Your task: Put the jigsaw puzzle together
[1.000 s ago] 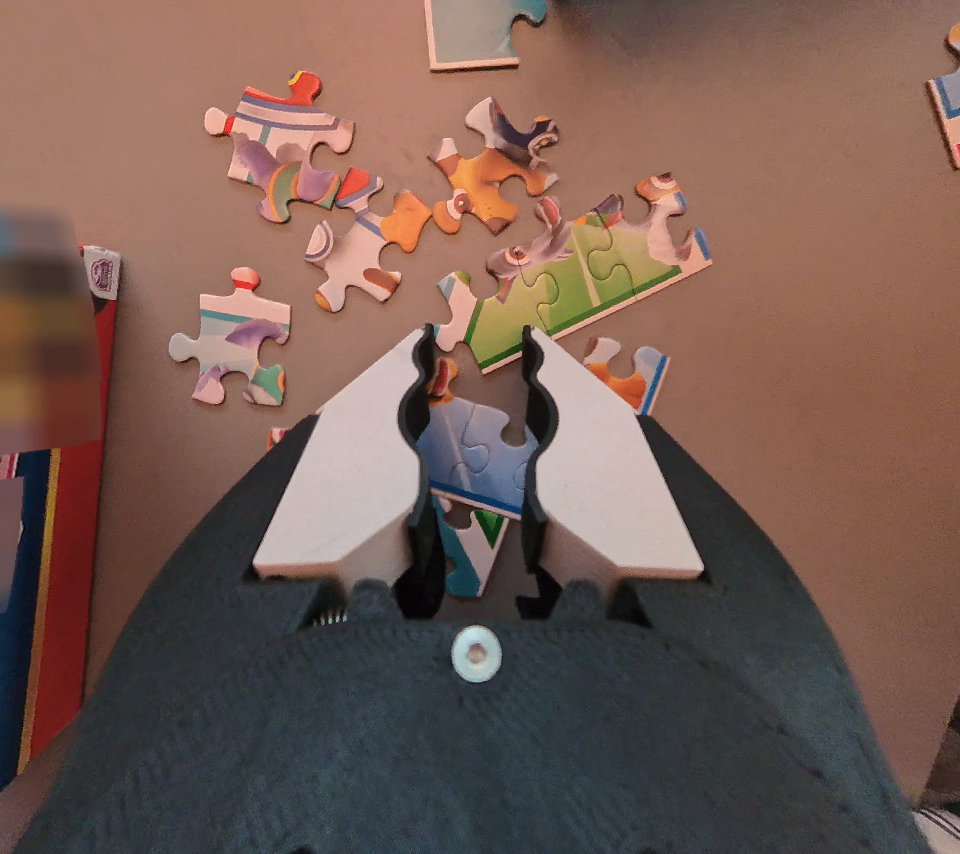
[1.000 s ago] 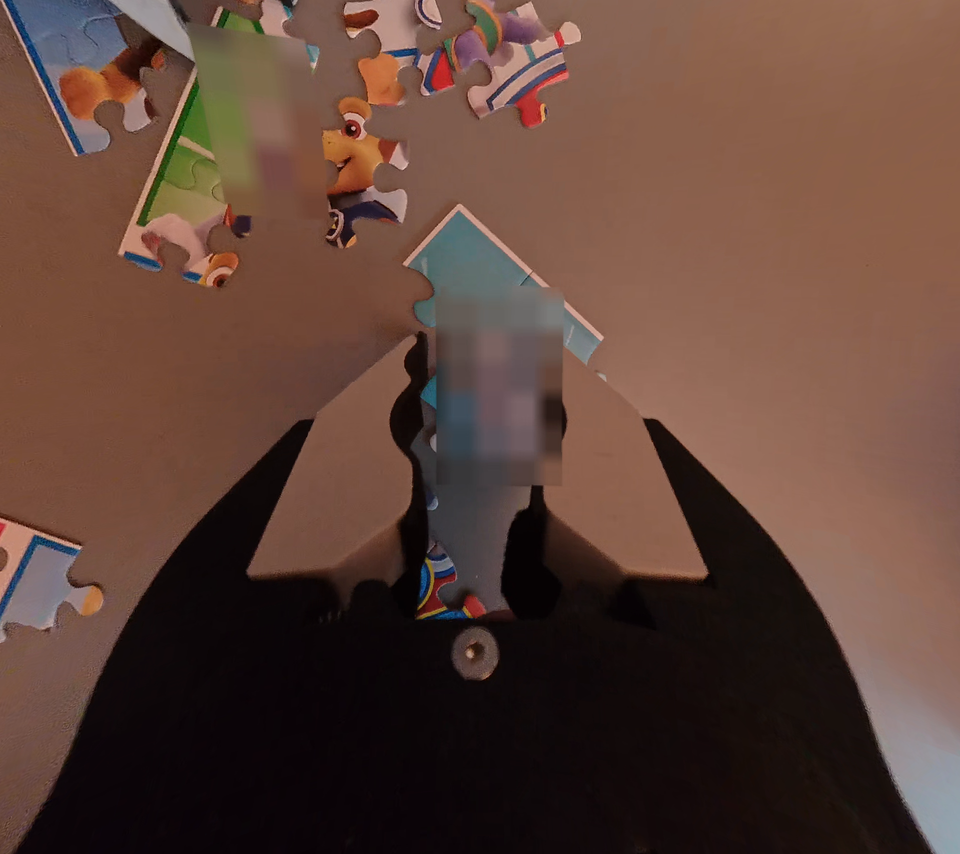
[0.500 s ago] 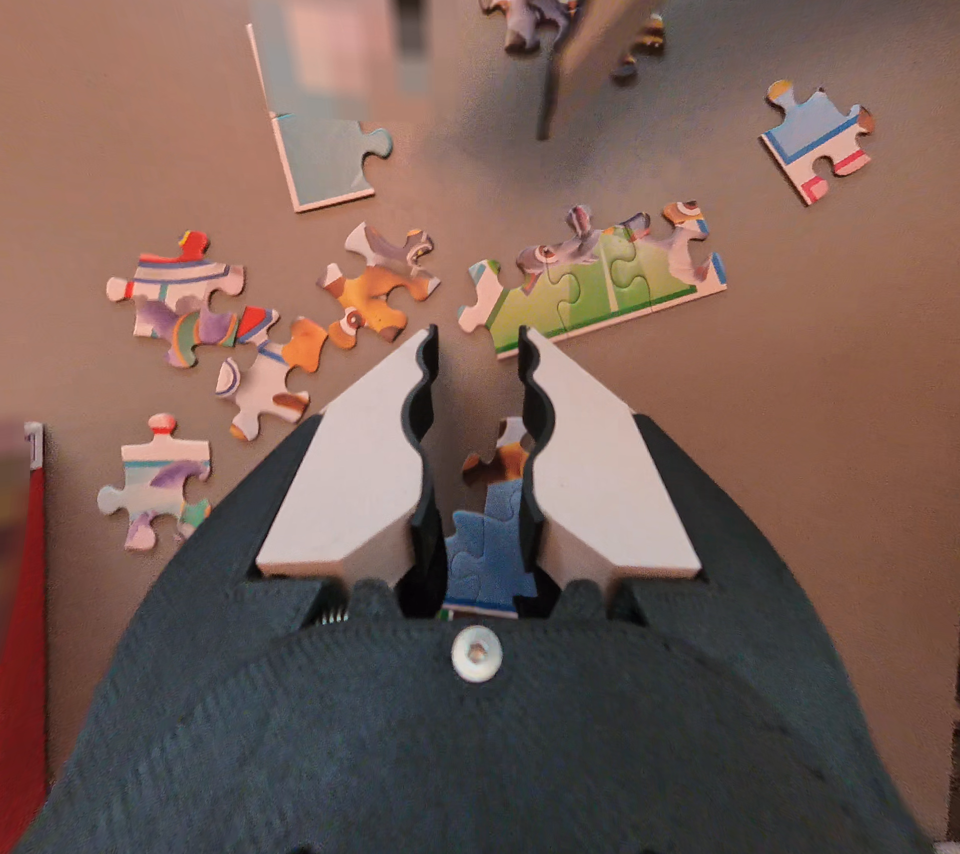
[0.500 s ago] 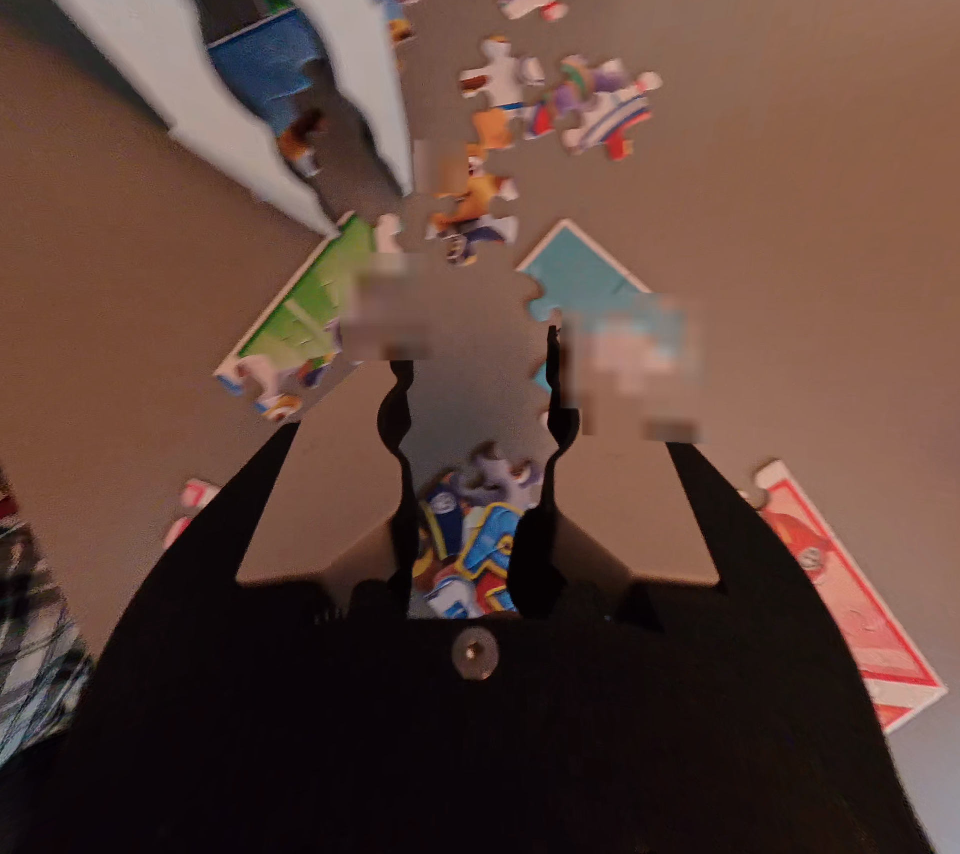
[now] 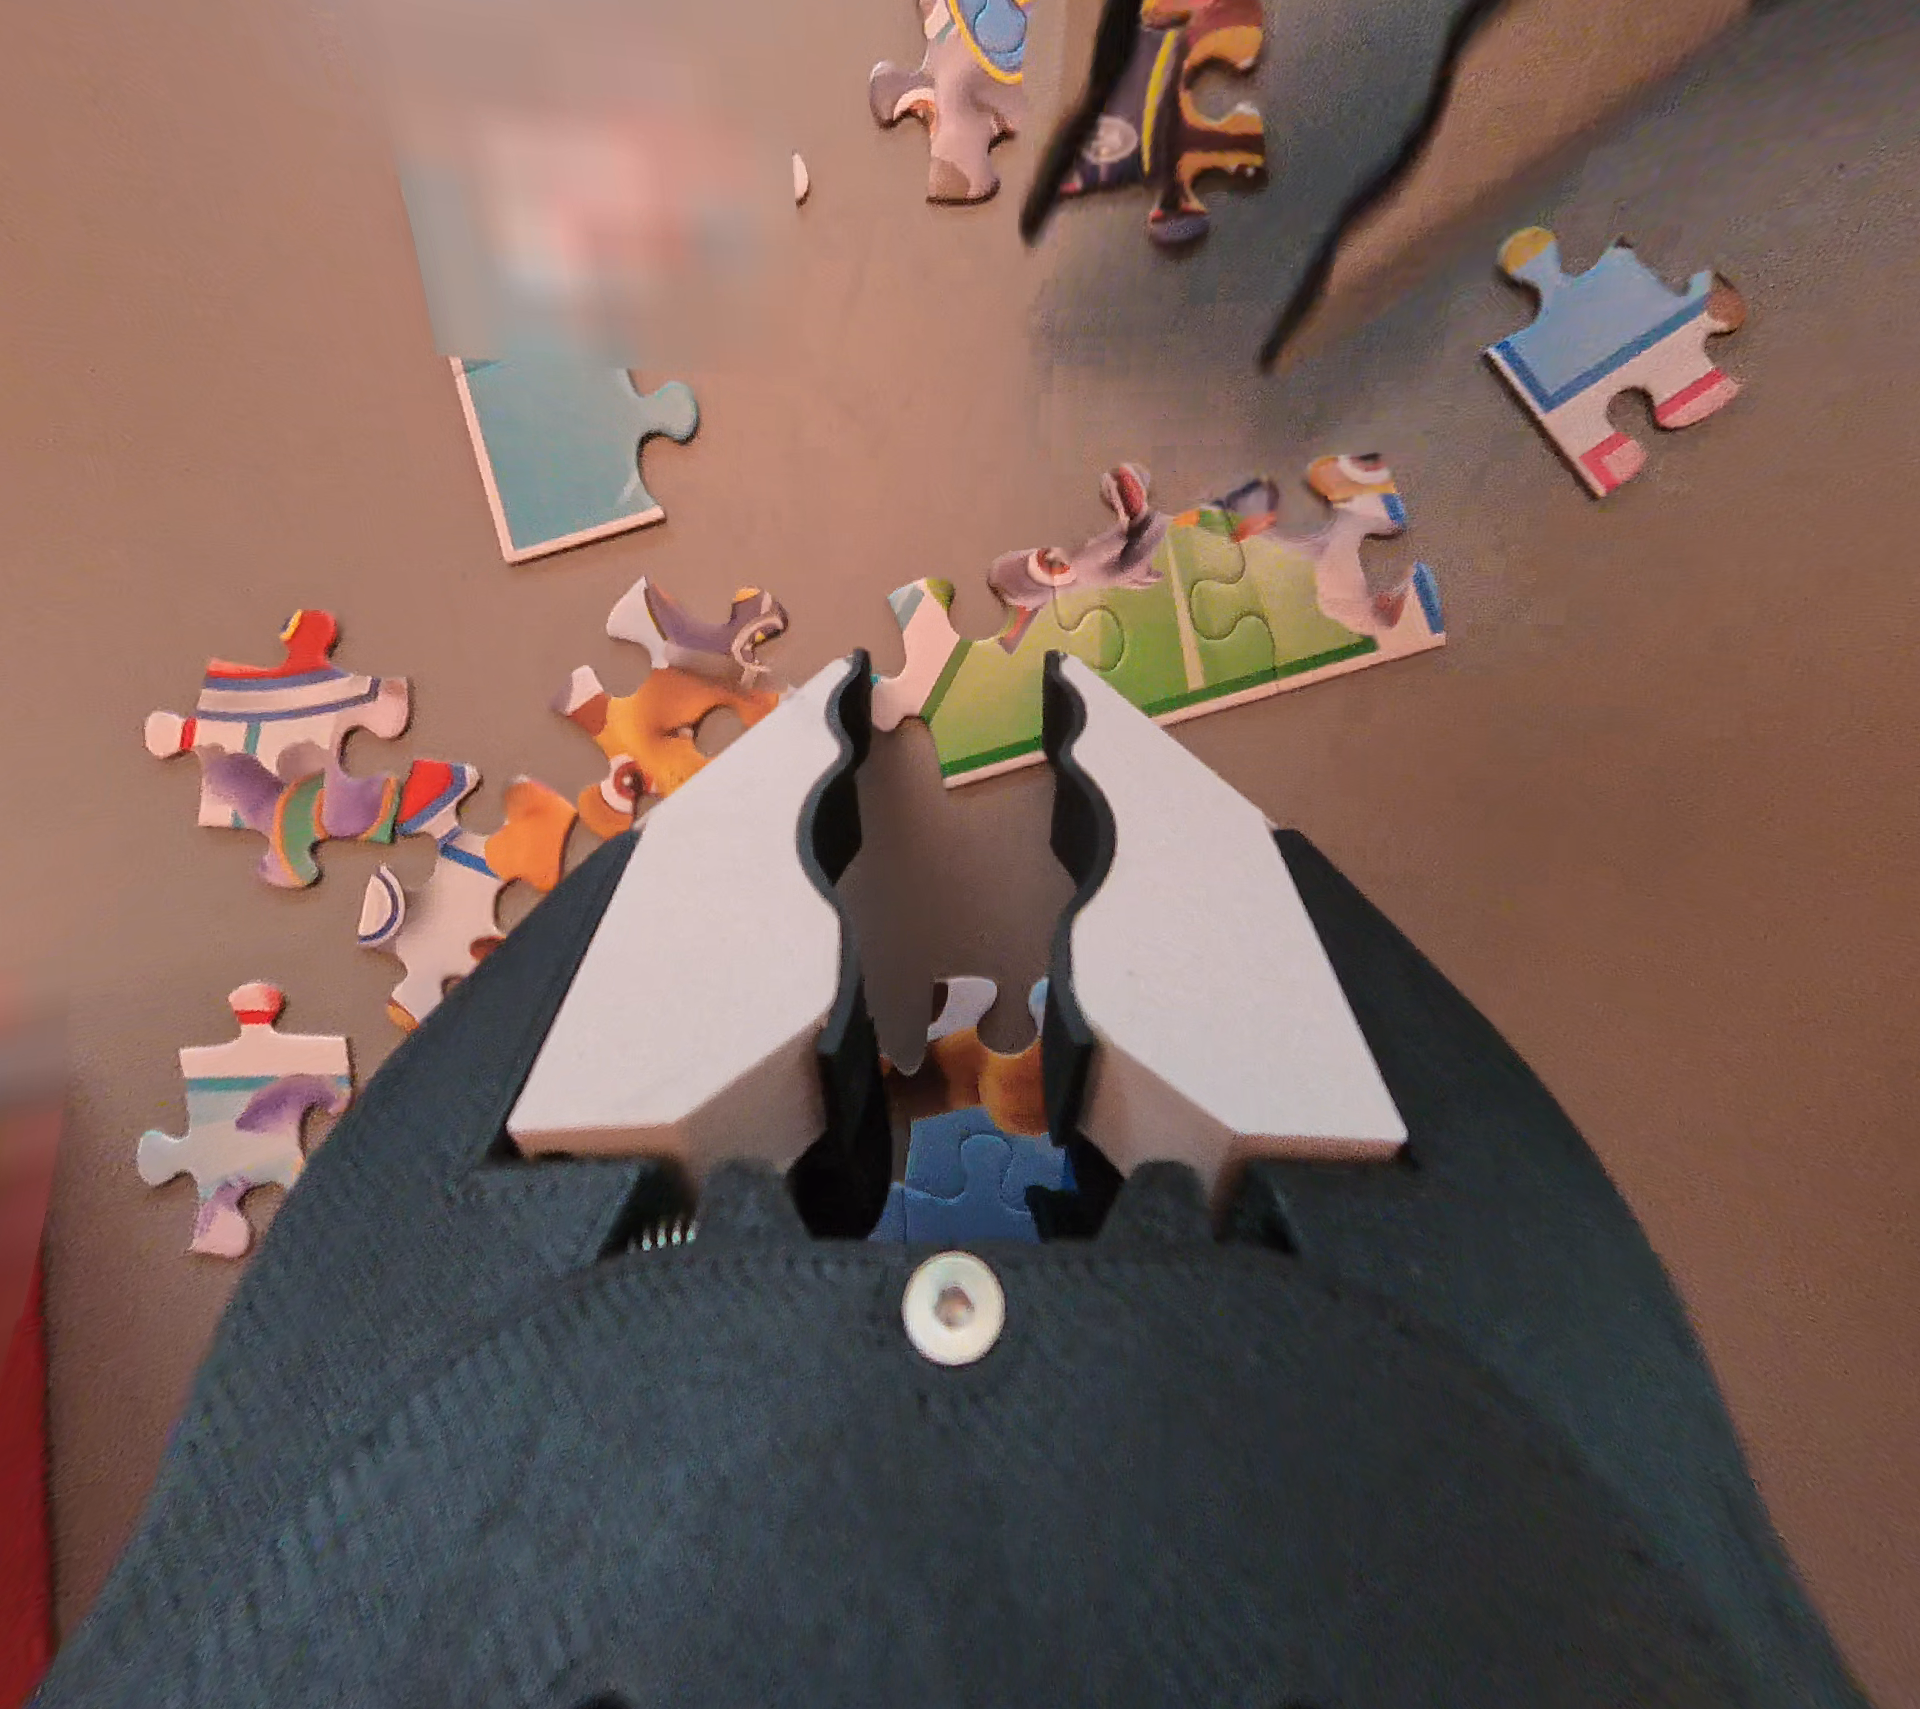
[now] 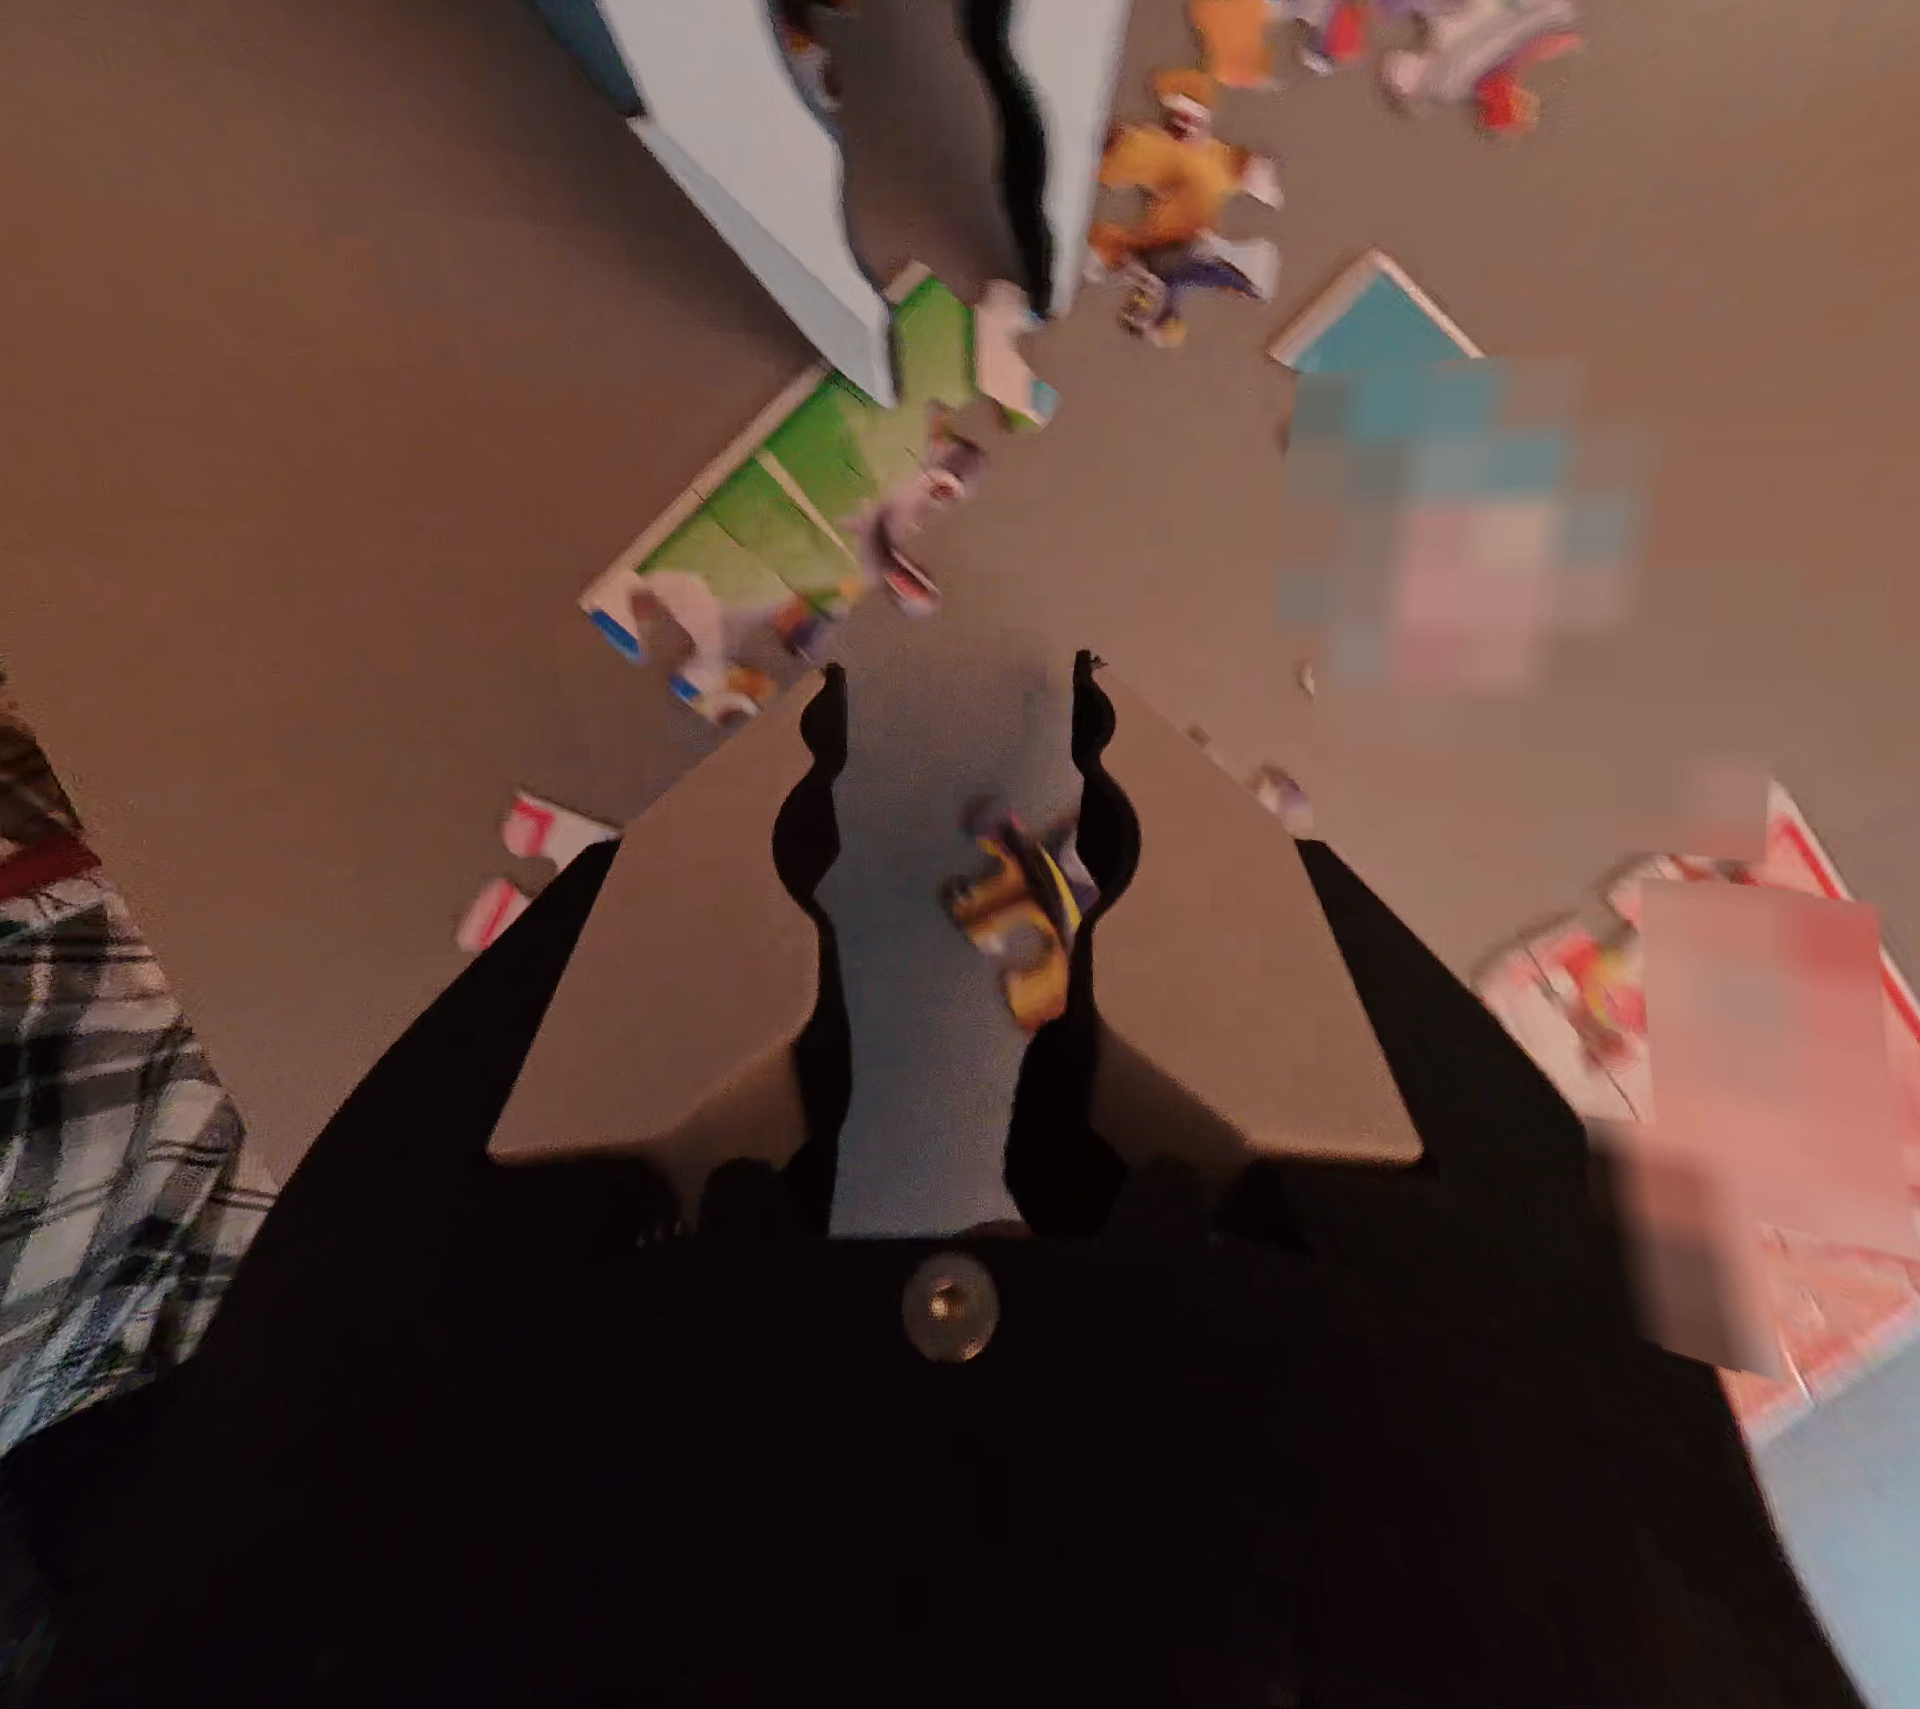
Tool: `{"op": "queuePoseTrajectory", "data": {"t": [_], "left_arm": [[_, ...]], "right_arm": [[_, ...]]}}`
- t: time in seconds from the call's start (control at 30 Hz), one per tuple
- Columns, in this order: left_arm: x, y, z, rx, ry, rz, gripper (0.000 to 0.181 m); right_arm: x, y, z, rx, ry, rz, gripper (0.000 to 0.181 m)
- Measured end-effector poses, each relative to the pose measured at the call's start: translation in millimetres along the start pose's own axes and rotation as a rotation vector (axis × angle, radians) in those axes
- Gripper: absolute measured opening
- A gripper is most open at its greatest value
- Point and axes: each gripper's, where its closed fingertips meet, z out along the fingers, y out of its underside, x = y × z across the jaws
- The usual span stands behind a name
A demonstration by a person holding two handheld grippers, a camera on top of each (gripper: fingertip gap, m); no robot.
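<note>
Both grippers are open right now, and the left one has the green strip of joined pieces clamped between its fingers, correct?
Not quite. Both are open, but the left gripper clamps nothing: the left wrist view shows the green strip lying flat on the table just beyond its fingertips. The right gripper is also empty.

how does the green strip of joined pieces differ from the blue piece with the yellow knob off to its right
The green strip is several pieces locked together, long and mostly grass green; the blue piece is a single loose piece, light blue with white and pink. The strip lies just past the left gripper fingers; the blue piece lies apart, beyond the right gripper. Both lie flat, picture side up, on the brown table.
</note>
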Motion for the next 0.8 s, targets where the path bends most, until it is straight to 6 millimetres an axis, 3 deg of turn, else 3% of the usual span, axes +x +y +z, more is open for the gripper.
{"op": "queuePoseTrajectory", "data": {"t": [0.1, 0.17, 0.3, 0.6, 0.8], "left_arm": [[5.4, -2.3, 2.2, 0.001, 0.018, 0.008, 0.034], [8.3, -4.3, 3.5, 0.000, 0.027, 0.014, 0.034], [14.5, -10.8, 7.8, 0.007, 0.037, 0.028, 0.033], [20.2, -22.6, 15.4, 0.034, 0.034, 0.039, 0.036], [20.5, -21.9, 15.0, 0.037, 0.035, 0.040, 0.035]], "right_arm": [[18.5, 25.1, -30.6, 0.016, 0.005, 0.082, 0.042], [20.1, 45.5, -44.0, -0.011, -0.008, 0.098, 0.042], [2.2, 65.9, -54.8, -0.029, -0.015, 0.071, 0.043], [-80.5, 53.8, -27.0, 0.060, -0.075, 0.023, 0.061], [-101.6, 51.8, -19.6, 0.118, -0.089, -0.008, 0.062]]}}
